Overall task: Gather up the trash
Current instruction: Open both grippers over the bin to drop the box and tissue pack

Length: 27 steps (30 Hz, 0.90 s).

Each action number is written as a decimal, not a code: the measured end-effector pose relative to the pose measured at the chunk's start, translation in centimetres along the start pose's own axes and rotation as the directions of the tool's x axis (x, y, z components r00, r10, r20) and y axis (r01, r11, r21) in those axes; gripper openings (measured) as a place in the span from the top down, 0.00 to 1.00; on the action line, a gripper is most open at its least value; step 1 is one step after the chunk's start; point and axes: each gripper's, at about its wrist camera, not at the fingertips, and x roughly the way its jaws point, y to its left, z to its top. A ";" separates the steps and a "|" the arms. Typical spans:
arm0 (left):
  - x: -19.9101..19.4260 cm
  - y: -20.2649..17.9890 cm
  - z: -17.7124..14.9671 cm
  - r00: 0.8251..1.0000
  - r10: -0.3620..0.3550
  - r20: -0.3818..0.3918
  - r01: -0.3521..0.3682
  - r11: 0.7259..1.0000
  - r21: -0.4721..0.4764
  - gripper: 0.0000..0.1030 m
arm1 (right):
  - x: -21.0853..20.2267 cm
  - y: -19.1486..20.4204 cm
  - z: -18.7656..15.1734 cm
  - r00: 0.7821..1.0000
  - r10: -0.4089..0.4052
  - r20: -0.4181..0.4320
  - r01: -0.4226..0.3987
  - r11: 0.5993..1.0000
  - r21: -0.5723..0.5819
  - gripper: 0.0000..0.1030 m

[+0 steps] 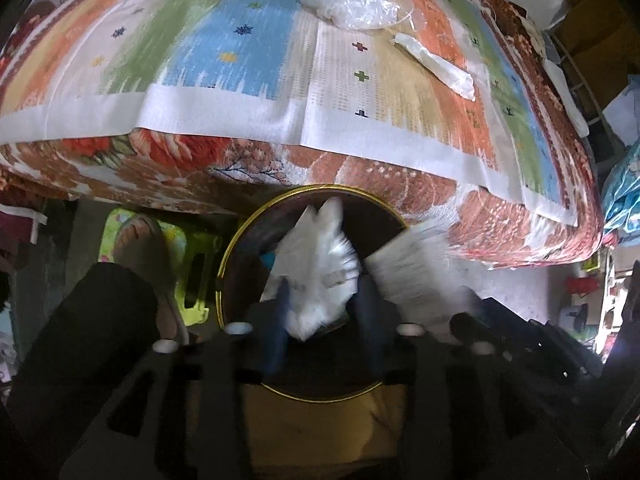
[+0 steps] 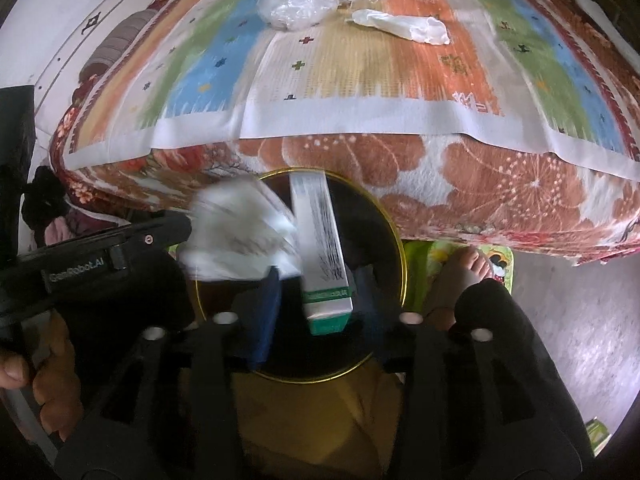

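The bed (image 1: 320,92) with its striped mat (image 2: 360,80) lies ahead, a plastic bag (image 1: 348,4) and a white wrapper (image 1: 434,66) still on it. Below it stands my gold-rimmed bin (image 1: 236,240). My left tool (image 1: 324,292) is parted around crumpled white paper (image 1: 316,276) over the bin, pads off it. My right tool (image 2: 316,284) is parted around a white-and-green carton (image 2: 320,248).

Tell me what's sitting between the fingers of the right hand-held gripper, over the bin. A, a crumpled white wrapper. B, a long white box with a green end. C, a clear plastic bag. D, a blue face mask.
B: in the right wrist view a long white box with a green end lies between the fingers of the right hand-held gripper, above the gold-rimmed bin.
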 end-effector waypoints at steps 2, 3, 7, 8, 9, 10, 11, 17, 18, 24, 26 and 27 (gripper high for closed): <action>-0.3 0.3 0.3 1.000 -0.014 0.006 0.014 1.000 -0.020 0.59 | -0.1 0.0 0.1 1.000 0.003 0.005 -0.003 1.000 0.002 0.58; -0.3 0.4 0.3 1.000 -0.015 0.006 0.015 1.000 -0.021 0.59 | -0.2 -0.1 0.1 1.000 0.004 0.006 -0.004 1.000 0.005 0.58; -0.6 1.0 0.7 1.000 -0.025 0.018 0.026 0.999 -0.044 0.59 | -0.5 -0.2 0.3 1.000 0.007 0.020 -0.007 1.000 0.011 0.58; -0.7 1.1 0.8 0.999 -0.028 0.021 0.029 0.998 -0.051 0.58 | -0.6 -0.3 0.3 1.000 0.009 0.026 -0.009 1.000 0.015 0.57; -0.8 1.1 0.9 0.999 -0.031 0.024 0.032 0.998 -0.054 0.58 | -0.7 -0.4 0.4 0.999 0.013 0.030 -0.013 1.000 0.019 0.56; -1.0 1.2 1.1 0.999 -0.033 0.030 0.035 0.998 -0.059 0.57 | -0.8 -0.5 0.5 0.999 0.017 0.033 -0.018 1.000 0.024 0.55; -1.1 1.3 1.2 0.999 -0.031 0.034 0.033 0.998 -0.060 0.57 | -0.9 -0.6 0.6 0.999 0.023 0.036 -0.024 0.999 0.031 0.54; -2.3 1.9 2.4 0.996 -0.047 0.079 0.054 0.995 -0.086 0.51 | -1.6 -1.2 1.4 0.997 0.035 0.069 -0.039 0.998 0.053 0.51; -2.4 1.9 2.5 0.996 -0.047 0.080 0.054 0.995 -0.087 0.49 | -1.8 -1.2 1.5 0.997 0.031 0.075 -0.035 0.998 0.048 0.50; -3.5 2.0 3.5 0.989 -0.052 0.136 0.066 0.993 -0.095 0.42 | -2.3 -1.2 2.3 0.994 0.031 0.102 -0.035 0.999 0.037 0.46; -4.0 1.8 4.0 0.986 -0.060 0.154 0.075 0.993 -0.088 0.36 | -2.6 -1.1 2.7 0.993 0.032 0.112 -0.036 0.999 0.034 0.44; -4.4 1.7 4.4 0.983 -0.057 0.172 0.072 0.994 -0.080 0.33 | -2.6 -1.2 2.9 0.993 0.030 0.116 -0.034 0.999 0.034 0.43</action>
